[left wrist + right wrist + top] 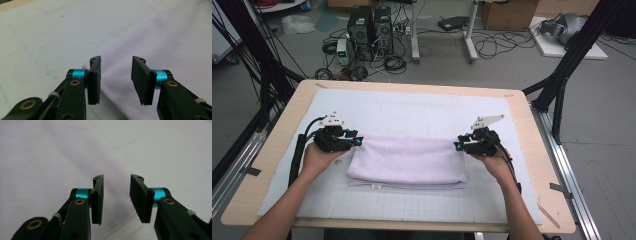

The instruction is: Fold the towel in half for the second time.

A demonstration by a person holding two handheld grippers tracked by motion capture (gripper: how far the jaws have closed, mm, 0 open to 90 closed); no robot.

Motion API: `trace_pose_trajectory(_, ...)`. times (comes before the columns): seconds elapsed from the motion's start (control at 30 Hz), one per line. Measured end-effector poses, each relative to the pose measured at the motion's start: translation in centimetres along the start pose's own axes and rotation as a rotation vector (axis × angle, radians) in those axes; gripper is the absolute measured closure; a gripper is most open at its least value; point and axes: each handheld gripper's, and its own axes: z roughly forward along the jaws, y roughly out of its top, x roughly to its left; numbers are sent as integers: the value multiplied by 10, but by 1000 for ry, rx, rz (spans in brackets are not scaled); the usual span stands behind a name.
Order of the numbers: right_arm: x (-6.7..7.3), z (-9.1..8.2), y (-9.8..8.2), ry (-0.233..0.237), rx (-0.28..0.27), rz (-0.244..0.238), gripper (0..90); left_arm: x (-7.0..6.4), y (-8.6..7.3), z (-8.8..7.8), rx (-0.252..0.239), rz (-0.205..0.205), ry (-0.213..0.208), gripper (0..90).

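A pale lilac terry towel, folded into a flat oblong point(408, 163), lies at the middle of a white gridded cutting mat point(412, 107) that covers most of a light wooden table point(532, 130). A small white label shows on the towel's near edge, toward 6 o'clock.

The left gripper point(357, 141) sits at 9 o'clock of the towel, held in the person's left hand point(316, 159), its black jaws pointing toward 3 o'clock at the towel's far left corner. In the left gripper view point(116, 77) the two black pads stand apart with a clear gap between them; nothing is pinched there, and the lilac cloth lies beneath and ahead of them, its edge running diagonally from the jaws toward 1 o'clock, with bare white mat on the 9 o'clock side.

The right gripper point(458, 144) mirrors it at 3 o'clock of the towel, held in the right hand point(498, 164), jaws pointing toward 9 o'clock at the far right corner. In the right gripper view point(116, 195) its pads are likewise parted with nothing between them; the cloth spreads from 9 o'clock to 11 o'clock, the mat toward 2 o'clock.

Beyond the table, at 12 o'clock, two black computer towers point(369, 27) stand on the grey floor among tangled cables.
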Motion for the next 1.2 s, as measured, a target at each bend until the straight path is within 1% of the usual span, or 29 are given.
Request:
trace_pose_trajectory(0.03,10,-2,-4,20,-2,-17,645,-6,-3,-1,11,18,-19,643)
trace_pose_trajectory(0.07,18,-2,-6,52,21,-23,645,-12,-6,-2,20,39,-37,655)
trace_pose_trajectory(0.1,26,-2,-10,69,28,-37,650,-19,-11,-3,33,54,-57,663)
trace_pose_trajectory(0.13,37,-5,-16,80,16,-58,669,-23,-15,-4,40,66,-66,662)
trace_pose_trajectory(0.17,41,-6,-20,95,14,-61,669,-30,-21,-6,38,67,-78,659)
trace_pose_trajectory(0.2,47,-6,-25,118,15,-53,669,-34,-25,-8,42,73,-89,651)
trace_pose_trajectory(0.23,53,-6,-30,130,19,-52,669,-37,-29,-9,45,78,-92,647)
trace_pose_trajectory(0.3,60,-5,-37,137,24,-78,669,-43,-37,-12,72,100,-91,642)
trace_pose_trajectory(0.37,65,-2,-47,117,70,-113,668,-47,-43,-14,97,126,-82,636)
trace_pose_trajectory(0.4,65,-1,-51,113,76,-121,669,-47,-46,-16,109,139,-73,633)
trace_pose_trajectory(0.47,67,-4,-58,97,46,-119,669,-48,-51,-19,112,150,-64,628)
trace_pose_trajectory(0.53,68,-9,-63,78,37,-134,669,-49,-54,-20,113,153,-59,628)
trace_pose_trajectory(0.6,68,-12,-67,70,32,-135,668,-50,-56,-21,108,157,-56,628)
trace_pose_trajectory(0.67,67,-15,-68,74,22,-115,664,-50,-55,-23,105,151,-59,620)
trace_pose_trajectory(0.7,66,-17,-68,70,16,-114,664,-51,-53,-25,91,149,-66,611)
trace_pose_trajectory(0.77,64,-21,-66,72,-14,-97,663,-52,-52,-29,62,142,-80,604)
trace_pose_trajectory(0.8,63,-21,-66,75,-17,-92,662,-53,-51,-30,65,143,-86,601)
trace_pose_trajectory(0.83,62,-21,-67,72,-11,-91,662,-54,-52,-30,72,153,-87,599)
trace_pose_trajectory(0.87,62,-20,-68,75,4,-90,659,-55,-54,-29,89,157,-86,592)
trace_pose_trajectory(0.93,63,-18,-71,71,28,-102,658,-55,-59,-27,116,163,-82,573)
trace_pose_trajectory(0.97,64,-18,-72,72,34,-111,654,-55,-61,-27,111,162,-81,571)
trace_pose_trajectory(1.0,64,-19,-72,70,34,-113,650,-55,-62,-27,102,156,-83,571)
trace_pose_trajectory(1.03,64,-20,-71,73,37,-112,643,-54,-61,-28,105,150,-83,566)
trace_pose_trajectory(1.07,63,-21,-69,72,30,-111,636,-54,-59,-29,104,153,-80,553)
trace_pose_trajectory(1.1,62,-22,-66,70,21,-107,630,-52,-56,-30,98,155,-77,546)
trace_pose_trajectory(1.13,60,-22,-62,66,13,-107,625,-51,-52,-30,87,148,-73,546)
trace_pose_trajectory(1.2,53,-22,-51,49,0,-110,624,-45,-43,-29,66,139,-57,551)
